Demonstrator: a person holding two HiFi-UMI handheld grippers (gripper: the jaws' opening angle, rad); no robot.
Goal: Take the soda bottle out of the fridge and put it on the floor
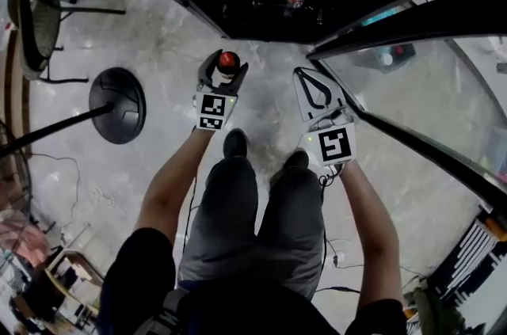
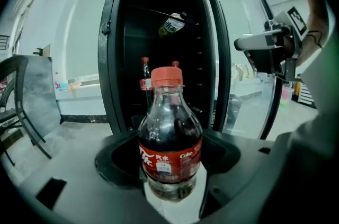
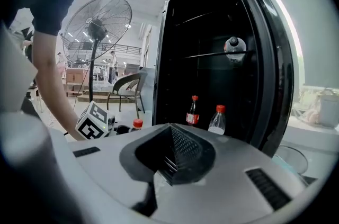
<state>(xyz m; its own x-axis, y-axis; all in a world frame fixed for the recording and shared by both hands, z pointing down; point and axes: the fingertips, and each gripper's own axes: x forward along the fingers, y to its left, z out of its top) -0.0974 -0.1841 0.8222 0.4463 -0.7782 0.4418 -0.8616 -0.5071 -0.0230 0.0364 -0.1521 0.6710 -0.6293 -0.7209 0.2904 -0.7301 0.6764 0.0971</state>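
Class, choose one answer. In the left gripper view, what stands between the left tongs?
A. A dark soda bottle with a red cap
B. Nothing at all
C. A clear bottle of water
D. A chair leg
A: the left tongs are closed around the lower body of an upright soda bottle, dark with a red label and red cap, outside the open fridge.

Seen in my left gripper view, the soda bottle (image 2: 170, 127) wears a red label (image 2: 169, 157) with white lettering. I read "Cola" at its right end. Its larger characters and the small white sticker (image 2: 163, 167) are too blurred, as are labels on the other bottles (image 2: 144, 81) in the fridge (image 2: 112, 59).
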